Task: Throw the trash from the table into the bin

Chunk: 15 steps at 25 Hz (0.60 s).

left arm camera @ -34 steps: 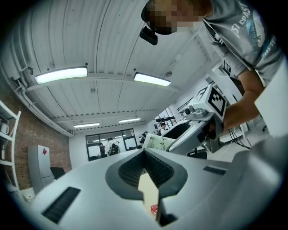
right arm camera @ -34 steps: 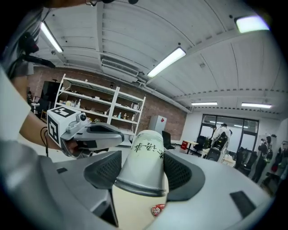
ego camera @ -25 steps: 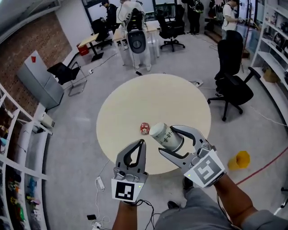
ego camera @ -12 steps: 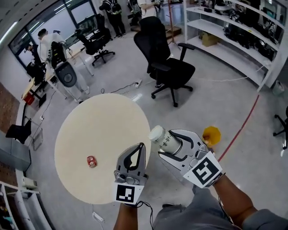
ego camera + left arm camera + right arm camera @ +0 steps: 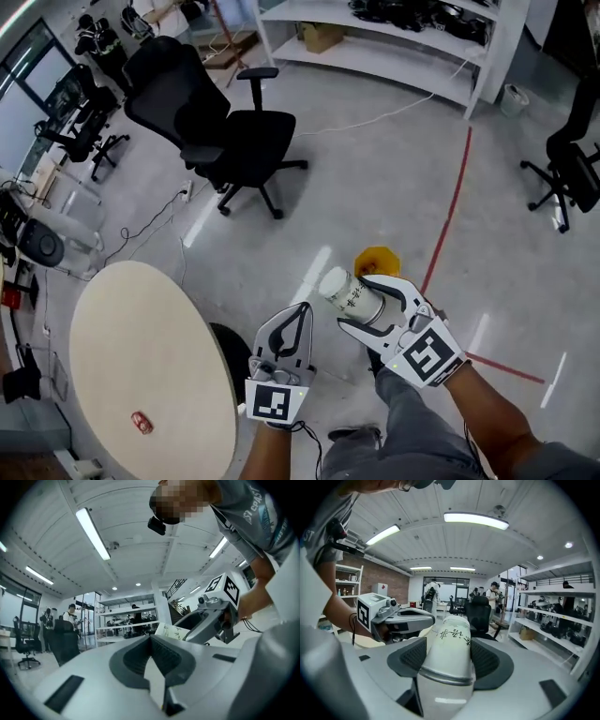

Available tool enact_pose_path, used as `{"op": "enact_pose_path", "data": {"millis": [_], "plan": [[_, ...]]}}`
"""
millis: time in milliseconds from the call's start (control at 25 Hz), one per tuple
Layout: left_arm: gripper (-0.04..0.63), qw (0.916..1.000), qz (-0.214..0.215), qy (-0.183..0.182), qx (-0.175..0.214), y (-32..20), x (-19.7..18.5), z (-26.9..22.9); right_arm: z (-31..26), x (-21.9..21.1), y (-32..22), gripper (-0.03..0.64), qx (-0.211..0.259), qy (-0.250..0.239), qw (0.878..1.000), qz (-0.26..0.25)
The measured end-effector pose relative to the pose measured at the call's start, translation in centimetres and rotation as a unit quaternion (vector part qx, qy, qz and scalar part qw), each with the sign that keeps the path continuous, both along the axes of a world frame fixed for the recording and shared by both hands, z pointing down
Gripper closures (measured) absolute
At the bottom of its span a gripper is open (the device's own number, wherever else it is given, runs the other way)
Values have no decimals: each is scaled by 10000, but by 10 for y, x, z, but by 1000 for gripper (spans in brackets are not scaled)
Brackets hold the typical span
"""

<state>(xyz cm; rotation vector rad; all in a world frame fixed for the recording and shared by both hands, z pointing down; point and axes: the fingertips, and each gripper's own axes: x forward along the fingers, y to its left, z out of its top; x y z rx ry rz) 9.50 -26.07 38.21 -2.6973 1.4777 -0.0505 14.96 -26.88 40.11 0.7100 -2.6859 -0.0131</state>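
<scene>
My right gripper is shut on a white paper cup with dark print, held on its side above the grey floor. In the right gripper view the cup fills the gap between both ribbed pads. A yellow bin stands on the floor just beyond the cup. My left gripper hangs beside it, jaws together and empty; in its own view the left gripper shows its tips meeting. A small red piece of trash lies on the round beige table at lower left.
A black office chair stands beyond the table. A red line runs across the floor to the right of the bin. White shelving lines the far side, and another chair sits at the right edge.
Both grippers have swung away from the table to the right, with the cup still held. The table has slid to the lower left of the view and the yellow bin now sits just ahead of the cup.
</scene>
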Motion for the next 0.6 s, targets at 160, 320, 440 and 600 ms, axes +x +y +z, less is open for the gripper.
{"op": "enact_pose_path", "data": {"millis": [160,320,440,600], "plan": [[561,9981,436,-72,-436,-74,58,91,90,66,-68,321,-396,93,9980,494],[561,9951,612,10,-777,-141,108,198,196,116,-130,321,-712,32,9938,852],[561,9912,822,14,-1039,-172,140,273,276,142,-158,321,-964,105,9900,1025],[561,9856,971,15,-1385,-201,166,351,364,160,-184,321,-1332,202,9843,1137]]}}
